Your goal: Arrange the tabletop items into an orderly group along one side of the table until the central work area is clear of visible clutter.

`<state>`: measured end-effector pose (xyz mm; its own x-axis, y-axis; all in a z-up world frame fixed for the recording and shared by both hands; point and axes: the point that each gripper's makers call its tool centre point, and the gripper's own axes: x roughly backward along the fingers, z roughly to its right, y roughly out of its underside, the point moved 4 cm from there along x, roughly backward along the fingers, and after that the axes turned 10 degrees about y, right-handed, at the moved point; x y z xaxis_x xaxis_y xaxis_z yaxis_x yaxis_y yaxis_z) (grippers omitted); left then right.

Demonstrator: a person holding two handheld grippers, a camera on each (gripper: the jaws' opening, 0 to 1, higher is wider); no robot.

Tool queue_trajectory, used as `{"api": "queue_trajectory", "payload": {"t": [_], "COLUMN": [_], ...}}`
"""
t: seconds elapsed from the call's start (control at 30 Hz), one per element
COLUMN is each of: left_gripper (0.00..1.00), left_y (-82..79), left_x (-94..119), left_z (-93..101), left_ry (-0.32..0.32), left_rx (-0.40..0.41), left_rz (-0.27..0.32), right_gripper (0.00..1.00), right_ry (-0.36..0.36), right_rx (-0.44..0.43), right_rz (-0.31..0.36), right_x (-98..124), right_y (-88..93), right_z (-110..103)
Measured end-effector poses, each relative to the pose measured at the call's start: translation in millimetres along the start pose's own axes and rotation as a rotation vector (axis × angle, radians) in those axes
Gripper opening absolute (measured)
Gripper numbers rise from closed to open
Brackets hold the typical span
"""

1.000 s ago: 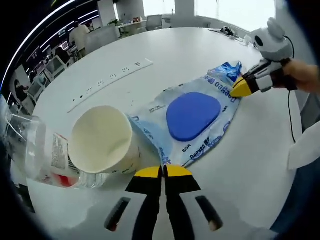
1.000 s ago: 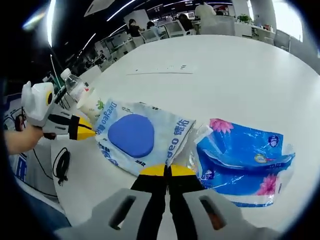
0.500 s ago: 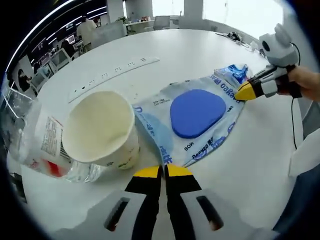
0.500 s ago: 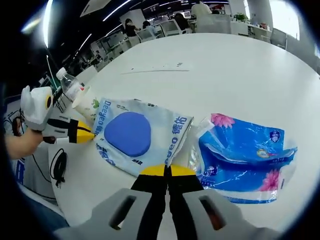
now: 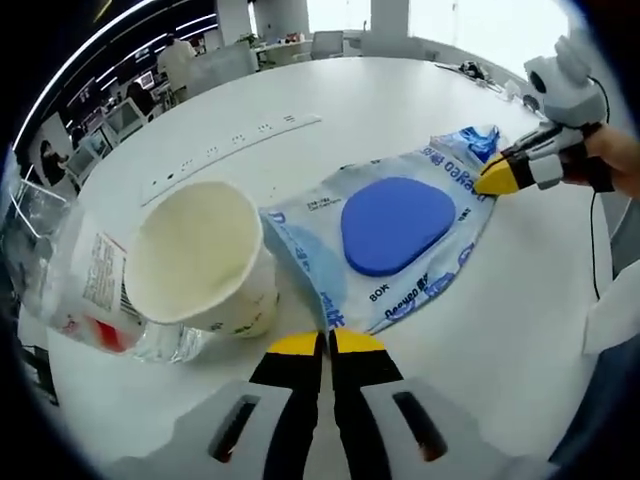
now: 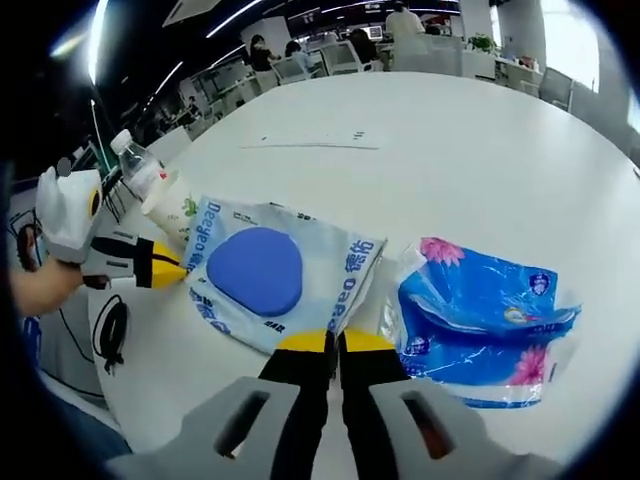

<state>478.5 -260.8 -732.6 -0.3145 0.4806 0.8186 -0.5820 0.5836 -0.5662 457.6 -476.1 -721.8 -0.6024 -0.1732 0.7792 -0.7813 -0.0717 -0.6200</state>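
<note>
Wipes pack (image 5: 390, 235) stretched between both grippers, left gripper (image 5: 327, 343) and right gripper (image 6: 323, 342) each clamped on an end. Paper cup (image 5: 200, 265) and bottle (image 5: 70, 290) crowd the left end near the table (image 5: 380, 100) edge; blue tissue bag (image 6: 480, 315) lies just beside the right end.

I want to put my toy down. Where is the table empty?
Bare table lies beyond the power strip and past the blue tissue pack. It is crowded where the wipes pack, paper cup and bottle lie close together.

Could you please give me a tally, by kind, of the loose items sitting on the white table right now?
Plastic packs: 2, the pale wipes pack with the blue lid and the blue tissue pack
Paper cups: 1
Plastic bottles: 1
Power strips: 1
Total: 5
</note>
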Motion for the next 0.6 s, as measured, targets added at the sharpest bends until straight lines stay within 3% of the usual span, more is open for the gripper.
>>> {"api": "queue_trajectory", "payload": {"t": [0.4, 0.6], "left_gripper": [0.0, 0.0], "left_y": [0.4, 0.5], "left_x": [1, 1], "left_z": [0.6, 0.7], "left_ry": [-0.012, -0.018], "left_rx": [-0.002, -0.012], "left_rz": [0.012, 0.016], "right_gripper": [0.11, 0.2], "right_ry": [-0.012, -0.058], "right_rx": [-0.035, -0.12], "right_rz": [0.082, 0.108], "right_x": [27, 51], "right_y": [-8.4, -0.2], "right_z": [-2, -11]}}
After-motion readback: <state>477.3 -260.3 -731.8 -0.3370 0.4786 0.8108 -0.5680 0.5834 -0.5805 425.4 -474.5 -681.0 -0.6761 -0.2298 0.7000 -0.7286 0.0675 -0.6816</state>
